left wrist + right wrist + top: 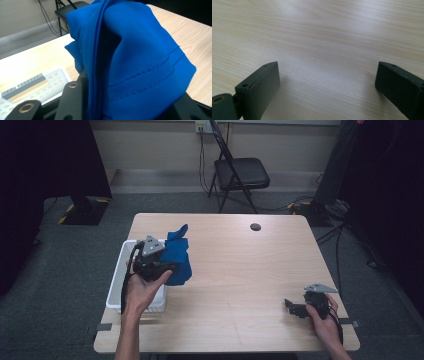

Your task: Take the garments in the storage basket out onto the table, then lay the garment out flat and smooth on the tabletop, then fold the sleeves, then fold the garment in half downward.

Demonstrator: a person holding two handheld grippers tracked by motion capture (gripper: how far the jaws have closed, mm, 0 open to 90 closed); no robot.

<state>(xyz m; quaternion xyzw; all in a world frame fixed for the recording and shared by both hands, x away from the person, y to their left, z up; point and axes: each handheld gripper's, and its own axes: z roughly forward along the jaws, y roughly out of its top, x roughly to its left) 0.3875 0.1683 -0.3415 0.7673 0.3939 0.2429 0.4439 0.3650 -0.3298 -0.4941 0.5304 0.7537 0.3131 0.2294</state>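
Note:
A bunched blue cloth (178, 255) hangs above the left part of the wooden table (235, 270), next to a white perforated basket (120, 275). My left gripper (167, 267) is shut on the blue cloth, whose folds (135, 57) bulge between the two black jaws in the left gripper view. Near the table's front right corner my right gripper (291, 307) rests low over the wood, open, with nothing between its fingers (262, 82).
A small dark round disc (255, 226) lies near the table's far edge. A black folding chair (240, 172) stands behind the table. Cables and stands sit on the floor at both sides. The basket's corner (37, 85) lies below the cloth.

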